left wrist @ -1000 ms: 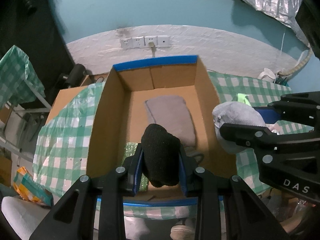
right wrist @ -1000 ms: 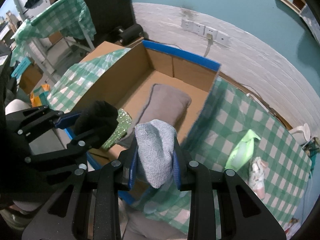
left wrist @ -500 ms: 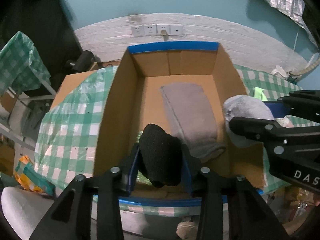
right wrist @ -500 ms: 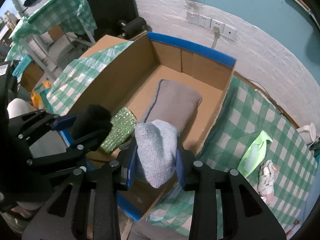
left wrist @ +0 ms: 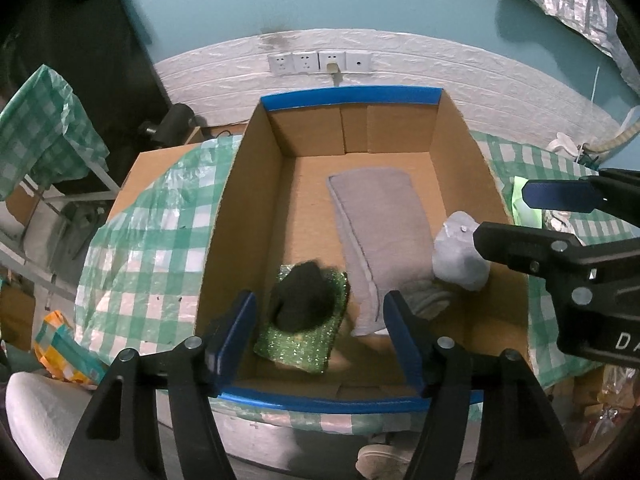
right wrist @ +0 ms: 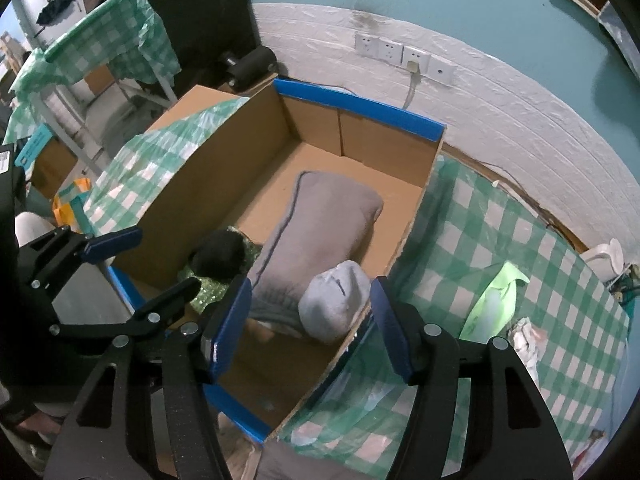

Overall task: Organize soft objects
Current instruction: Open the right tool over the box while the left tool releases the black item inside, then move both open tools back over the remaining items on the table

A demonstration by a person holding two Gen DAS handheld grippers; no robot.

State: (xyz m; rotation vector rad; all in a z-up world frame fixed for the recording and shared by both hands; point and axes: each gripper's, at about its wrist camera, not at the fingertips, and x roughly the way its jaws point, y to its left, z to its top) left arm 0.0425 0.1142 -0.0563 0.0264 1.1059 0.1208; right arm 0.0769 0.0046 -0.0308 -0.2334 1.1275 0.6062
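Left gripper (left wrist: 320, 336) is seen spread wide, nothing pinched. The black sock (left wrist: 304, 296) is found inside the cardboard box (left wrist: 224, 216), lying on a green glittery pouch (left wrist: 298, 344) by the near left wall. A grey folded towel (left wrist: 380, 232) is laid along the box floor. Right gripper (right wrist: 310, 332) is likewise spread; the light grey sock (right wrist: 334, 304) sits beside the towel's near end, against the right wall.

Black sock (left wrist: 306, 294) on glittery green cloth (left wrist: 304, 344), boxed.
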